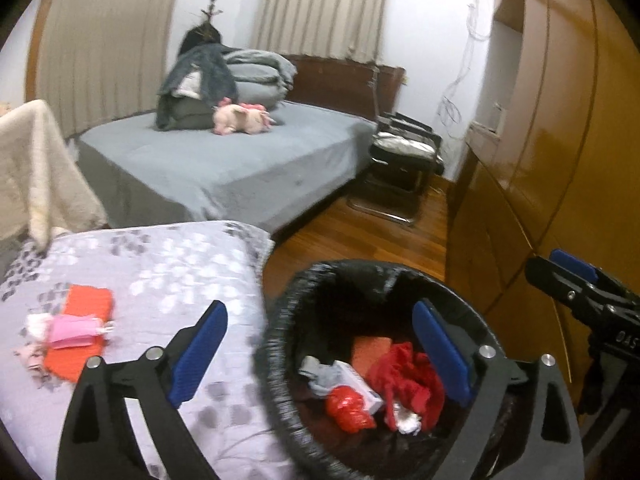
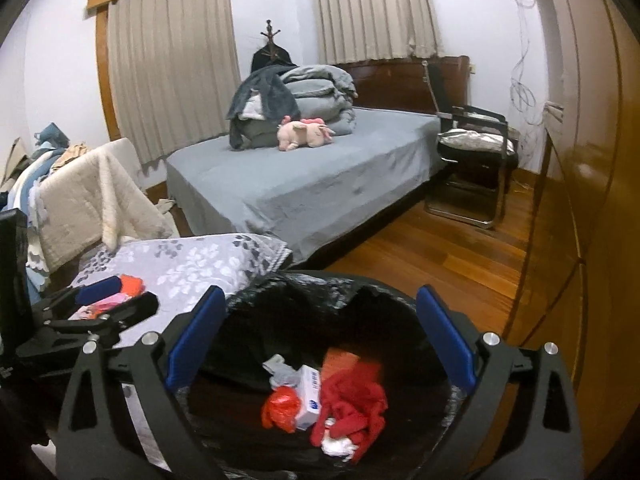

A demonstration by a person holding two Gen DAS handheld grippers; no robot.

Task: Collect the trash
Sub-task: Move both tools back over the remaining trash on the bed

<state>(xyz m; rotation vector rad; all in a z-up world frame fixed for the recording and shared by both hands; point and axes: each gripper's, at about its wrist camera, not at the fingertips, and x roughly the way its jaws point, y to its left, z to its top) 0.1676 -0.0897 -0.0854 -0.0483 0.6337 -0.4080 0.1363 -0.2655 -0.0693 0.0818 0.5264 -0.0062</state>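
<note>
**Both tools empty over the bin; more litter waits on the bed**

Your right tool [image 2: 322,342] stands with its jaws spread wide and nothing between them, hanging just above the mouth of the black-lined trash bin [image 2: 304,284]. Your left tool [image 1: 320,356] is just as wide and just as empty, straddling the bin's near rim with one finger over the floral bedspread [image 1: 160,264] and the other over the bin.

Inside the bin lie a red cloth [image 2: 352,404], a small white box [image 2: 310,398], a crumpled red-orange wrapper [image 2: 280,406] and some pale scraps. On the bedspread, well to the left of the bin, a heap of red-orange and pink pieces [image 1: 76,332] still lies, likely the next trash to collect.

Watch these risks, as I judge them: the liner's loose edge could snag on a finger as you pull away and tip the bin; the two tools sit close and could knock together; and thin, flat pieces on soft bedding may slip a pinch, or you may catch the bedspread with them.
</note>
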